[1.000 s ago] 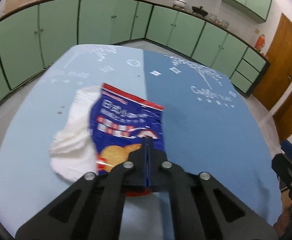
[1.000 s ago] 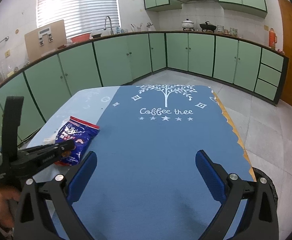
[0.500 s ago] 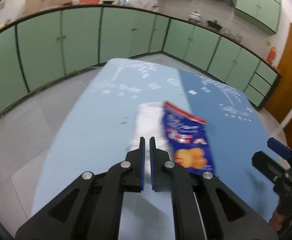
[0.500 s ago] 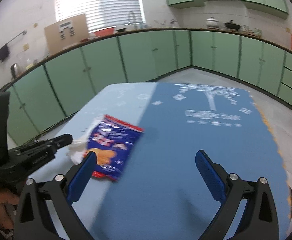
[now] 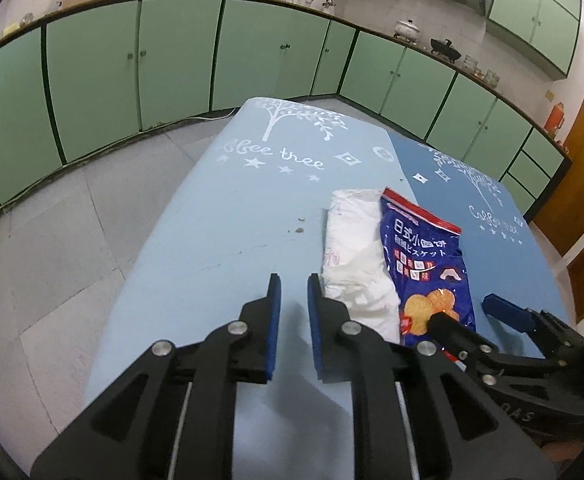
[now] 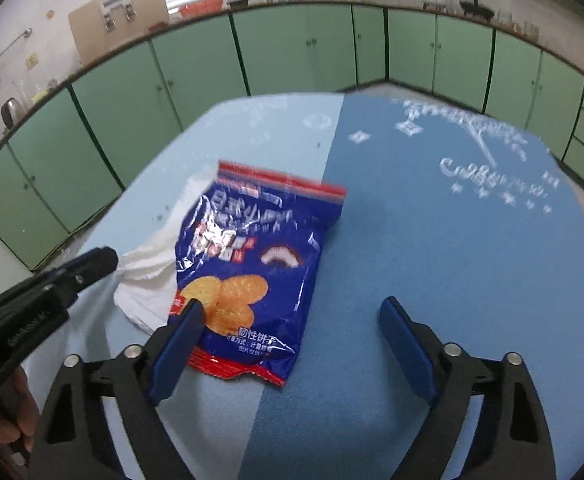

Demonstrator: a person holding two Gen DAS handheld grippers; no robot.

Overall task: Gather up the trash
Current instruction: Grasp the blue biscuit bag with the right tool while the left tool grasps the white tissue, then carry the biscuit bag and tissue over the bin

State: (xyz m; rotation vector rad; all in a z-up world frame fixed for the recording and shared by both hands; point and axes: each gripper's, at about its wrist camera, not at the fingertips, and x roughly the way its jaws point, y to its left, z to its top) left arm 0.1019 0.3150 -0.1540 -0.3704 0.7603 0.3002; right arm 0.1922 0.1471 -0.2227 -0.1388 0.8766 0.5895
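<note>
The crinkled blue foil biscuit packet with a red top seam [image 6: 252, 268] is seen lying flat across the seam of the two-tone blue table mat [image 6: 432, 240], overlapping a crumpled white paper napkin [image 5: 352, 252] beside it. The right gripper [image 6: 288, 324] is held wide open, nothing between its jaws, its left finger over the packet's lower corner. The left gripper [image 5: 293, 300] is parted narrowly and empty, just beside the napkin. The packet's near edge should be straddled low and pinched firmly, since slick foil would likely slip; the napkin is best taken separately.
</note>
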